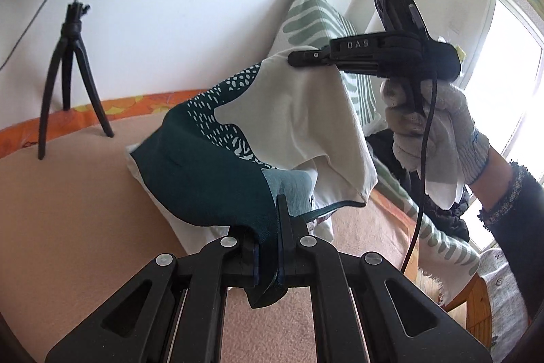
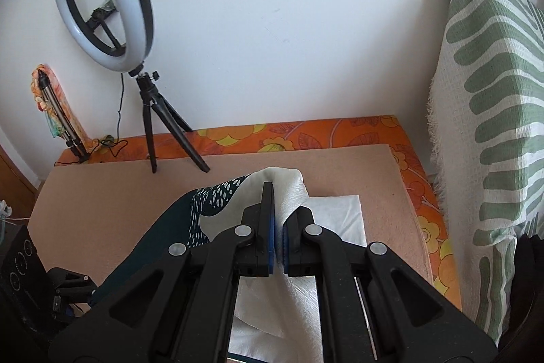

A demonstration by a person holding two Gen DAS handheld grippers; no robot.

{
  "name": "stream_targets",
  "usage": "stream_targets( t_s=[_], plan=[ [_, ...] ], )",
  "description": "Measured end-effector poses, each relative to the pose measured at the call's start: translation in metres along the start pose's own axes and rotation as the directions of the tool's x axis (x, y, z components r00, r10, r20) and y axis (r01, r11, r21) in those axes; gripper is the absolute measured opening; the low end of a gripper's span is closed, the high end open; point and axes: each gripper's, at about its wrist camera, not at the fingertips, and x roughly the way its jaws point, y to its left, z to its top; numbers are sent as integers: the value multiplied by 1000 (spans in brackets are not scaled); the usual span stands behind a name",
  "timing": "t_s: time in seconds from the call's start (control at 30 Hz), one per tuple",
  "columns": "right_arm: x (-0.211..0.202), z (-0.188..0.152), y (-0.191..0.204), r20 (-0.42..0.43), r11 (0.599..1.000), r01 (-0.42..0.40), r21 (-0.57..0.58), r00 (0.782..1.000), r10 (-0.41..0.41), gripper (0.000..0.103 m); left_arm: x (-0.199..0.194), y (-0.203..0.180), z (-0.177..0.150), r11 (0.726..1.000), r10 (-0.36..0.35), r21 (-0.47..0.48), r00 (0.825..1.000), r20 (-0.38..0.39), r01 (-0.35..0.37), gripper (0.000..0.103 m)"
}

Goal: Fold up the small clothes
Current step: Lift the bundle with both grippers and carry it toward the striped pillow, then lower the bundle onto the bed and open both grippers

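While both clamp, two claws, left claw (image 1: 268, 227), right claw (image 2: 278, 227), one cloth (image 1: 289, 111)

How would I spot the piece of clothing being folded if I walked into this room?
Find the flat tan board lying below the white ring light. Above it, two black grippers, the left gripper and the right gripper, hold one cloth up between them. Unlike the plain white sheet lying flat on the board, it is cream with a dark teal, white-speckled band.
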Motion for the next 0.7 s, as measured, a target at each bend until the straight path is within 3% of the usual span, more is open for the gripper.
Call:
stream_targets(
  t_s=[0.23, 0.3, 0.4, 0.53, 0.57, 0.63, 0.67, 0.7],
  plan=[
    [56, -19, -48, -69, 997, 59, 55, 996, -55, 4, 29, -8, -24, 997, 35, 78, 992, -121, -25, 9],
    [62, -22, -55, -71, 995, 67, 70, 996, -62, 4, 22, -10, -25, 994, 34, 103, 990, -137, -20, 11],
    [70, -25, -61, -83, 994, 60, 91, 995, -52, 4, 4, -13, -24, 992, 27, 124, 989, -147, -8, 24],
    [78, -27, -63, -97, 992, 71, 104, 993, -61, 4, -21, -6, -15, 994, -13, 108, 991, -133, 27, 25],
    [81, -26, -63, -107, 991, 85, 106, 991, -74, 8, -25, -2, -10, 995, -3, 101, 994, -113, 14, 30],
    [85, -27, -64, -129, 987, 119, 107, 986, -105, 28, -33, 11, 0, 998, -9, 54, 997, -82, 13, 40],
    [85, -27, -65, -136, 986, 134, 103, 983, -120, 46, -30, 20, 7, 1000, -1, 27, 997, -75, 3, 40],
    [83, -27, -66, -135, 982, 163, 93, 980, -149, 51, -29, 28, 13, 1000, 11, -3, 997, -72, -11, 40]
  ],
)
